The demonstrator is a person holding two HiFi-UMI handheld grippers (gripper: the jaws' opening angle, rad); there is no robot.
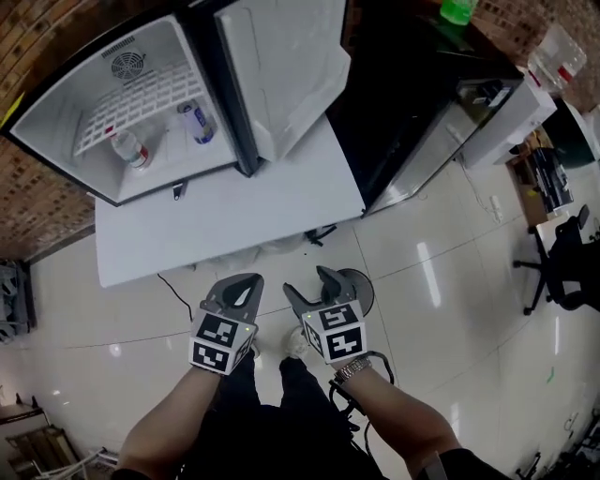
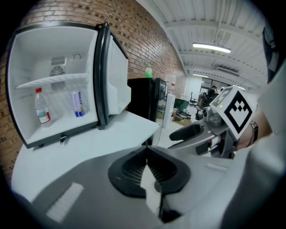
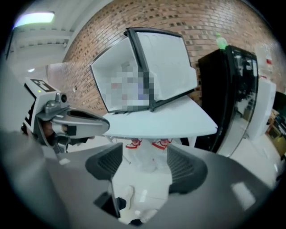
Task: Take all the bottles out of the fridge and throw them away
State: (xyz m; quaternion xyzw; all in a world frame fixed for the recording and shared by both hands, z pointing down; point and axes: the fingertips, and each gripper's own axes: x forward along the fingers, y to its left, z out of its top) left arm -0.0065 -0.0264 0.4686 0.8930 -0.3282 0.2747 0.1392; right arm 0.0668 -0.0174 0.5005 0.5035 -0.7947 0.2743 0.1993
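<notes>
1. Low over the glossy tiled floor (image 1: 450, 281), in front of the white table (image 1: 234, 216), the person holds both grippers side by side, well apart from the fridge (image 1: 56, 103).
2. Seen from its own camera, the left gripper (image 2: 145, 152) has its jaws meeting at the tips, with nothing between them.
3. The right gripper (image 3: 144, 152) has its jaws spread wide and grips nothing. Through the gap shows a crumpled white bag (image 3: 134, 144) with red print, lying under the table edge.
4. Both bottles are inside the open fridge on the table. The clear bottle (image 1: 128, 148), with a red cap and a red label, stands on the left side of the fridge. The blue-labelled bottle (image 1: 197, 122) is to its right, near the hinged door (image 1: 281, 56). They are apart from each other.
5. The left gripper view looks straight into the fridge and shows both bottles upright below a white shelf (image 2: 49, 80). It also catches the right gripper at its right edge.
6. The right gripper view meets the fridge from the door side, and a mosaic patch covers the interior, so no bottle shows there. This view shows the left gripper at its left edge.
7. Only the head view shows both grippers at once, the left gripper (image 1: 239, 286) and the right gripper (image 1: 307, 281).
8. A green bottle (image 1: 457, 9) stands on top of the black cabinet (image 1: 403, 103) beside the table.
</notes>
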